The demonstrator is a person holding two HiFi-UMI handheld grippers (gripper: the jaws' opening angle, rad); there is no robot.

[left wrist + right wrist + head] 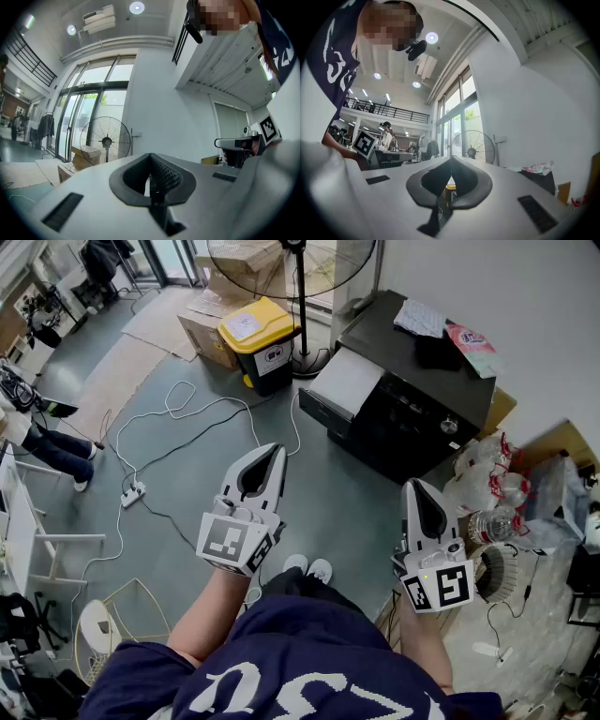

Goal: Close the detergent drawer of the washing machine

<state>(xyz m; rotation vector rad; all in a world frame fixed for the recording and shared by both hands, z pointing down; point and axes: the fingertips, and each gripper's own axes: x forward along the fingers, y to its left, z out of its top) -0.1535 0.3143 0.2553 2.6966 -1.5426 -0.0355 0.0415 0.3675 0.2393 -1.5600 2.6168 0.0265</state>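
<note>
A black washing machine [412, 399] stands on the floor at the upper right of the head view. A pale grey slab [345, 381] juts out at its left end; I cannot tell whether it is the detergent drawer. My left gripper [265, 460] is held level over the floor, well short of the machine, its jaws shut with nothing in them. My right gripper [420, 493] is level and shut too, just below the machine's front. In the left gripper view the left gripper [151, 176] points at a white wall. The right gripper [450, 176] is shut with nothing in it.
A standing fan [291, 268], a yellow-lidded bin [258, 338] and cardboard boxes [208, 320] stand beyond the left gripper. A white cable with a power strip [133, 493] lies on the floor. Bagged bottles [487, 488] sit right of the machine. A seated person's legs [52, 451] are far left.
</note>
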